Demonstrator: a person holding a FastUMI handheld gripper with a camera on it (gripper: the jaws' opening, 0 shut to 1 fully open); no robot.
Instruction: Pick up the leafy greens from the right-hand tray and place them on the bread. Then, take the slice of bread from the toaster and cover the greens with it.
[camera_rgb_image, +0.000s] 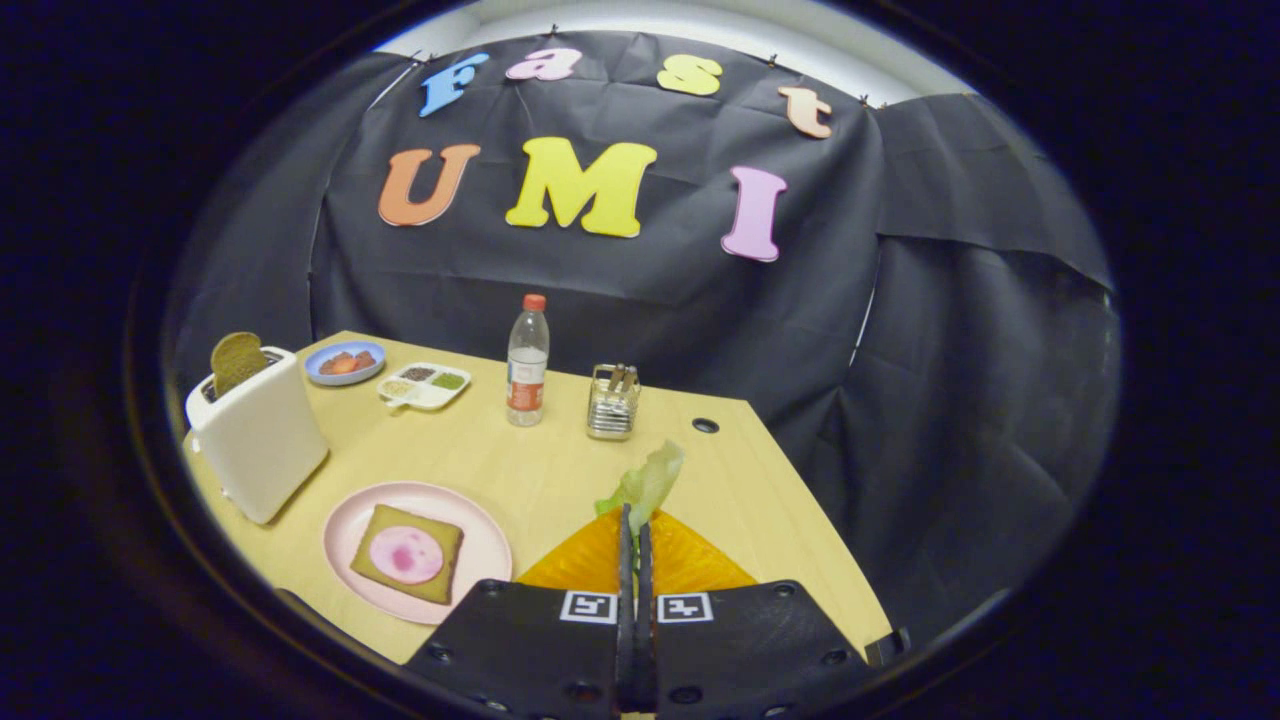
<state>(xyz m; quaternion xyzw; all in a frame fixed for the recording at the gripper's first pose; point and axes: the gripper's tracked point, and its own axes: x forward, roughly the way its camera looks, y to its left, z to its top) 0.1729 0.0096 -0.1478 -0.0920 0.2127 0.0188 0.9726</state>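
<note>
While pinched at its lower end between nearly closed fingers, leafy greens (648, 482): pale green, ruffled, thin and limp-looking, rising past the fingertips and lifted above the orange tray (690, 560). Gripper (634, 520): narrow, both fingers pressing on the leaf stem, so the leaf hangs clear for carrying toward the plate.

Orange tray: ribbed or faceted surface, glossy, angular outline, lying just under and ahead of the fingers at the table's near right corner; source position for the greens.

Pink plate (480, 545): round, smooth, matt, left of the tray. Holds bread (375, 560), a square brownish slice lying flat, topped by a round pink slice (406, 554), probably ham; flat layout judged ready to receive the leaf.

White toaster (258, 440): boxy, smooth-sided, at the table's left edge beyond the plate. Slice of bread (236, 360) standing upright in its slot, rounded top protruding, easy to grasp from above.

Wooden table (520, 470): light grain, one round cable hole.

Further back: clear plastic bottle (527, 362) with red cap; wire caddy (613, 403), contents too small to tell; white divided dish (425, 385) with dark and green fillings; blue plate (345, 362) with reddish food.

Stage judged: greens picked, placement on bread not yet done.
</note>
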